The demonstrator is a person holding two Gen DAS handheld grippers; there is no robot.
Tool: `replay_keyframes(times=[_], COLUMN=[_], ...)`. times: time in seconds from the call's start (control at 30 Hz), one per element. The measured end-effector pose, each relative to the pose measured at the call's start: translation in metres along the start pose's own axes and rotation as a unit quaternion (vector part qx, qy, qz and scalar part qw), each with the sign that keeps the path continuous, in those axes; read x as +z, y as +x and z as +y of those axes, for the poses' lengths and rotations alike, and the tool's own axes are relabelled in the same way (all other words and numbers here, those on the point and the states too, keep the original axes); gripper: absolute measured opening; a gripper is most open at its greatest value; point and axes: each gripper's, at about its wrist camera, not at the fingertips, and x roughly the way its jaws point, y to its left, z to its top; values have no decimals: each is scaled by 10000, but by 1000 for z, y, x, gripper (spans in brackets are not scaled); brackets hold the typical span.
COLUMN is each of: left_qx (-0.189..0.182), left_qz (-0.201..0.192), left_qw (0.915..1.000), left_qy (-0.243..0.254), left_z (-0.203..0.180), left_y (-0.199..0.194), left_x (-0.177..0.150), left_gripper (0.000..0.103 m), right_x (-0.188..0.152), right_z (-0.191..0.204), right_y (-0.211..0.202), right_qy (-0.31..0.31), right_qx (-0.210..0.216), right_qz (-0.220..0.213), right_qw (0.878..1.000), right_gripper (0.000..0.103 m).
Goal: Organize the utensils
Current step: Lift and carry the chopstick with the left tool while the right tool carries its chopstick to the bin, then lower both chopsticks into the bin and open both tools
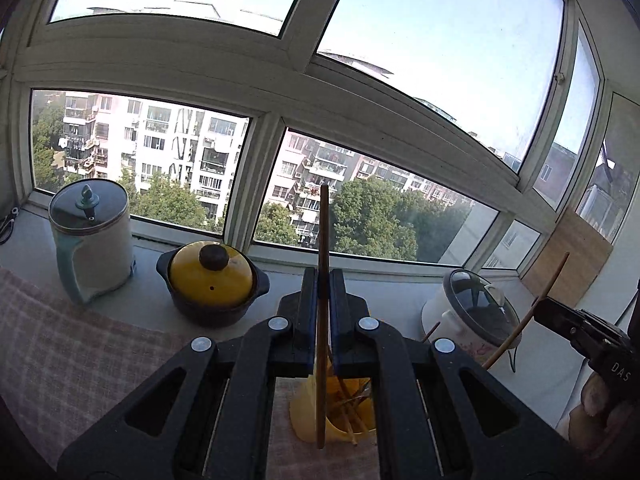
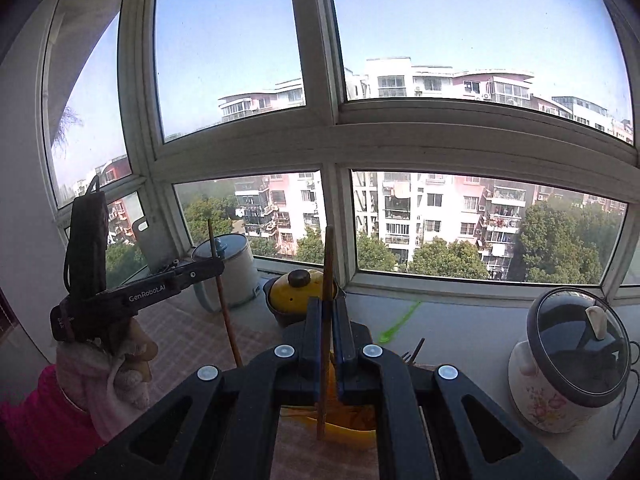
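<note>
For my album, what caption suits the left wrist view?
Left gripper clamps a chopstick above the yellow cup, windowsill pots behind.

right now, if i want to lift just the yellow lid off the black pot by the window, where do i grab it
Take the dark round knob at the centre of the yellow domed lid, coming straight down from above. The dome is smooth and sloping, so the knob looks like the only purchase, and the black pot sits upright.

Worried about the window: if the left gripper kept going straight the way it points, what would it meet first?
Probably the window pane above the sill; the left gripper points past the yellow-lidded pot. Depth is unclear.
</note>
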Motion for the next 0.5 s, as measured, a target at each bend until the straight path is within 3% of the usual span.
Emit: replay_keyframes(times=[0.5], left_qx=[89], left_qz=[275], left_qw=[9993], left_qy=[234], left_z=[-25], left_y=[83], left_x=[-11], left_gripper=[3], right_x=[-12], right_z=[-39], right_y=[56], right_qy=[158], right_qx=[-227], right_qz=[306], right_qw=[9991], right_gripper=[2])
